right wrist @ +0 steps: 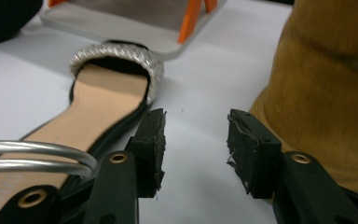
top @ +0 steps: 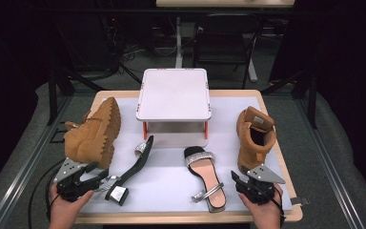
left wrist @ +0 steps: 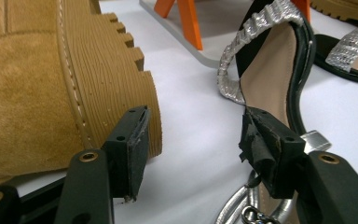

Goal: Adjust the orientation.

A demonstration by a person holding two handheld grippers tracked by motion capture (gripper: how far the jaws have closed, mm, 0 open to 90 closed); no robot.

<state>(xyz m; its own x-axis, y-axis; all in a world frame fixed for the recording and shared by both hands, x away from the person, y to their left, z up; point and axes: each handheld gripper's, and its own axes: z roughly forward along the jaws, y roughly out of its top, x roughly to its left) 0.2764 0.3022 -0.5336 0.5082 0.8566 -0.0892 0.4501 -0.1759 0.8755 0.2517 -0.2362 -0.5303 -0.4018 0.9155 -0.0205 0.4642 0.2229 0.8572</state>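
Observation:
A tan boot (top: 93, 133) lies on its side at the left of the white mat, its ridged sole (left wrist: 107, 74) close to my left gripper (top: 99, 174). That gripper (left wrist: 196, 126) is open over bare mat, with the boot's sole on one side and a black sandal (top: 133, 167) on edge on the other. Its silver strap (left wrist: 242, 51) shows ahead. A second black sandal (top: 205, 176) lies flat right of centre. My right gripper (top: 240, 180) is open between that sandal (right wrist: 102, 102) and an upright tan boot (top: 255, 136). Nothing sits between its jaws (right wrist: 198, 126).
A white stand (top: 174, 93) on orange legs (left wrist: 191, 23) occupies the back middle of the mat. The wooden table edge (top: 181, 218) runs just behind both hands. A dark chair (top: 224, 38) and cables lie beyond the table.

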